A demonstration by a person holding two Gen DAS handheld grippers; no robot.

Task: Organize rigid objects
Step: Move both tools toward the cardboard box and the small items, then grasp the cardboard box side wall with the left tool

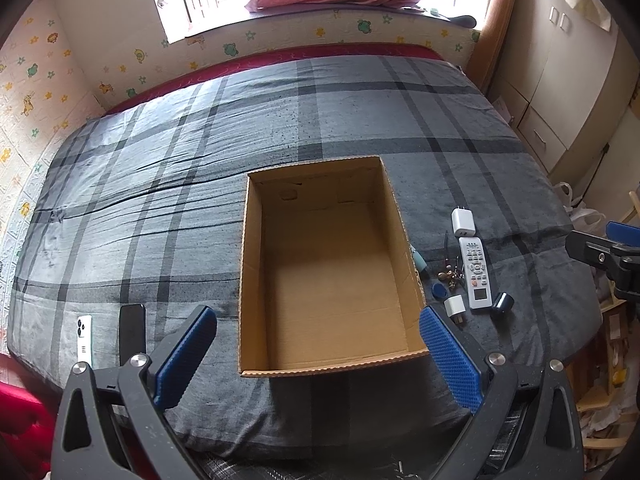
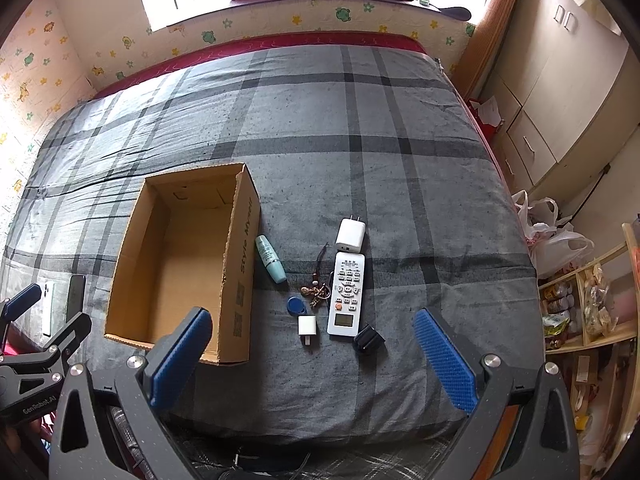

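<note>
An open, empty cardboard box (image 1: pixel 256 280) (image 2: pixel 240 248) lies on the grey plaid bed. Right of it sit a white remote (image 1: pixel 477 276) (image 2: pixel 347 294), a large white charger (image 1: pixel 463 222) (image 2: pixel 351 234), a small white plug (image 1: pixel 455 307) (image 2: pixel 307 326), a blue key fob (image 1: pixel 438 291) (image 2: pixel 295 305), keys (image 2: pixel 316 291), a teal tube (image 2: pixel 271 259) and a small black object (image 1: pixel 502 302) (image 2: pixel 368 339). Left of the box lie a white phone (image 1: pixel 84 338) and a black phone (image 1: pixel 132 334). My left gripper (image 1: pixel 318 328) stands open above the box's near end. My right gripper (image 2: pixel 312 332) is open over the small items.
The bed (image 2: pixel 360 120) fills most of both views, with a patterned wall behind and to the left. Cupboards (image 2: pixel 560 100), plastic bags (image 2: pixel 556 236) and a wooden shelf (image 2: pixel 592 312) stand to the right of the bed. The other gripper's frame (image 2: pixel 36 364) shows at the left edge.
</note>
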